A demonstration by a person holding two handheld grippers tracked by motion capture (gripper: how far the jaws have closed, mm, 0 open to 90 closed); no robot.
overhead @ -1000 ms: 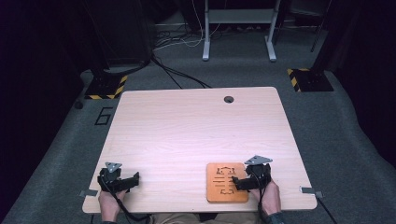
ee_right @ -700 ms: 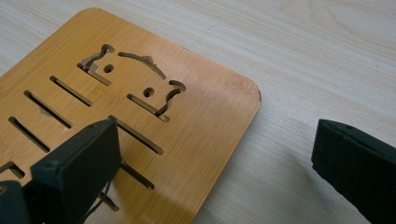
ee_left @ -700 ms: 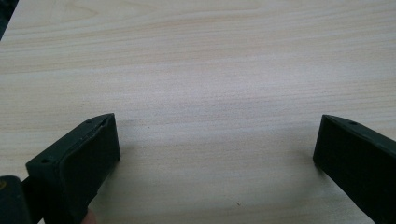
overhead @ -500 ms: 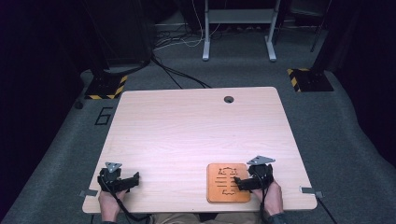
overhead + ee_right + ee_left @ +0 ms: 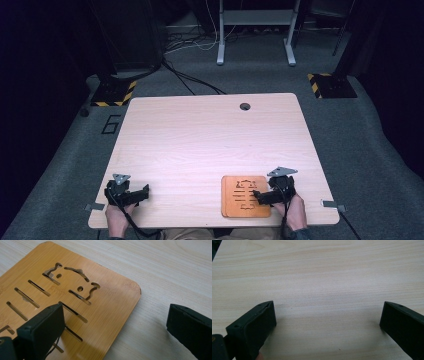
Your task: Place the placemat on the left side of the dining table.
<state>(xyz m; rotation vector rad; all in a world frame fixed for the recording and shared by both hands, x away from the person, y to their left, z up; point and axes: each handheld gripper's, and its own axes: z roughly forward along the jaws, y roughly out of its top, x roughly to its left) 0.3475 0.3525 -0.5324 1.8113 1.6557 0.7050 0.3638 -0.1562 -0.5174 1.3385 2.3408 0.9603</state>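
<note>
A flat orange-brown wooden board (image 5: 240, 196) with cut-out slots and a face-like pattern lies near the front edge of the light wood table (image 5: 210, 145). In the right gripper view the board (image 5: 75, 302) fills the left half. My right gripper (image 5: 261, 196) rests at the board's right edge; it is open (image 5: 115, 322), one jaw over the board and the other over bare table. My left gripper (image 5: 142, 193) sits at the front left of the table, open (image 5: 328, 320), with nothing between its jaws.
A round cable hole (image 5: 245, 106) sits near the table's far edge. Beyond the table are a dark cabinet (image 5: 125, 40), floor cables (image 5: 190, 77) and a metal stand's legs (image 5: 255, 30). Small metal brackets (image 5: 331, 204) stick out at the front corners.
</note>
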